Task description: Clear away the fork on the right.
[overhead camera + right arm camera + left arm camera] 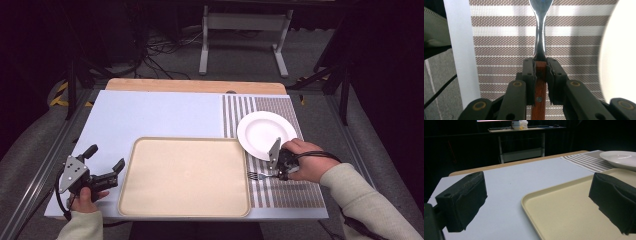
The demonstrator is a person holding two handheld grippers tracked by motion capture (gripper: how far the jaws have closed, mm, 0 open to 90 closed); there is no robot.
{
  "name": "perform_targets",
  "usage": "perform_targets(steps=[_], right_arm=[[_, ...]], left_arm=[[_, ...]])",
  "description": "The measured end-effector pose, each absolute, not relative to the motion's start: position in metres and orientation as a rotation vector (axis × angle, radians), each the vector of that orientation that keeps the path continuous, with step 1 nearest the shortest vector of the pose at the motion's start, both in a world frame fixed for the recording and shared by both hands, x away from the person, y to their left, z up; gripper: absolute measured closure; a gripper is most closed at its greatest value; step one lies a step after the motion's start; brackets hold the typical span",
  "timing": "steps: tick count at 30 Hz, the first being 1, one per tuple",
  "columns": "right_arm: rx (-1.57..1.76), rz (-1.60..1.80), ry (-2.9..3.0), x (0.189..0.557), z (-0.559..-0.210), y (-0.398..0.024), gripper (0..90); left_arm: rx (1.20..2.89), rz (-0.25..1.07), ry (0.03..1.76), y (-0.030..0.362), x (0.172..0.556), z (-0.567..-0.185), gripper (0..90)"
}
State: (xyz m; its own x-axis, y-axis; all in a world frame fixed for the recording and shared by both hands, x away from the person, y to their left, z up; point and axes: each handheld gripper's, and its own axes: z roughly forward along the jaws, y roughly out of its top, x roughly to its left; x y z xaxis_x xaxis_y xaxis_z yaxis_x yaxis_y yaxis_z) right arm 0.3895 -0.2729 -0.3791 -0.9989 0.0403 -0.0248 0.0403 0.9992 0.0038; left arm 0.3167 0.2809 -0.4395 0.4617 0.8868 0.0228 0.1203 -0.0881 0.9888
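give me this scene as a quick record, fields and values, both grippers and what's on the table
left hand-held gripper: open, holds nothing, beside the tray's left edge
right hand-held gripper: shut on fork
fork: wooden handle, metal neck, over the placemat
tray: beige, nothing on it, centre front
plate: white, nothing on it, on the placemat
placemat: striped, right side of table

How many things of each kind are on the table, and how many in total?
Tray: 1
Plate: 1
Fork, wooden handle, clamped in the right gripper: 1
Striped placemat: 1
Total: 4
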Motion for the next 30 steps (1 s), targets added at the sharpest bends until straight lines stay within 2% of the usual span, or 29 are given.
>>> perform_targets(steps=[16,30], right_arm=[[0.289,0.172,3.068,0.390,-0.354,-0.272,77.8],[0.627,0.380,3.039,0.392,-0.348,-0.265,77.8]], left_arm=[[1.537,0.816,0.915,0.281,0.317,-0.440,2.1],[1.537,0.814,0.920,0.282,0.317,-0.440,2.1]])
